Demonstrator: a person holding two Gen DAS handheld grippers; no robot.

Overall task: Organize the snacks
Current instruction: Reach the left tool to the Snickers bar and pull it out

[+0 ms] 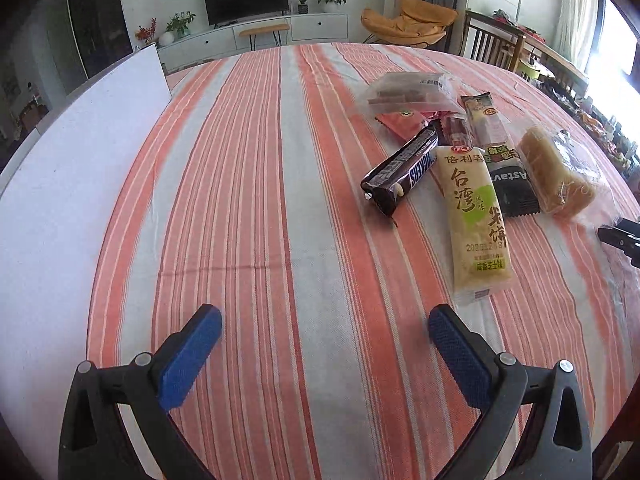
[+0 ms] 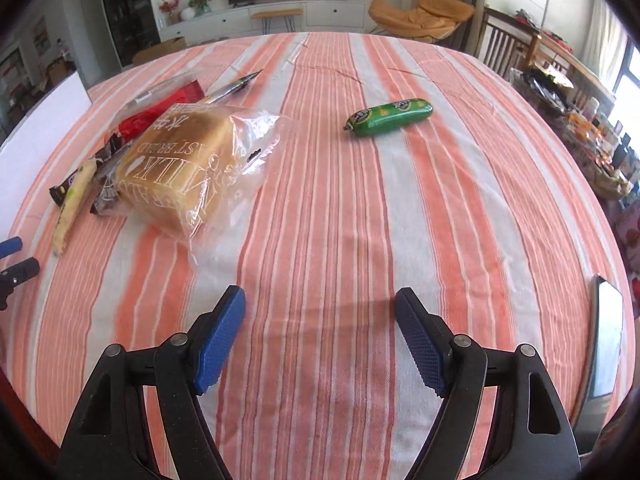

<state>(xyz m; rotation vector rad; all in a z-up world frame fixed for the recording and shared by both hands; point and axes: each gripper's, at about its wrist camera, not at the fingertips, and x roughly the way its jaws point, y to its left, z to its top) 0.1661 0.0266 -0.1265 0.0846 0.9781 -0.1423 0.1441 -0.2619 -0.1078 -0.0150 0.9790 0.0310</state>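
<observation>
While both claws hang above the striped surface (image 1: 280, 200), the left claw (image 1: 325, 330) gapes wide, nothing between its blue pads (image 1: 188, 360). Right claw (image 2: 320, 320) also spread, empty. Snack pile sits right of centre in the left view: Snickers bar (image 1: 394, 174), cream rice-cracker pack (image 1: 476, 224). Right view: bread bag (image 2: 180, 164) at left, green sausage (image 2: 390, 117) alone, upper centre.
</observation>
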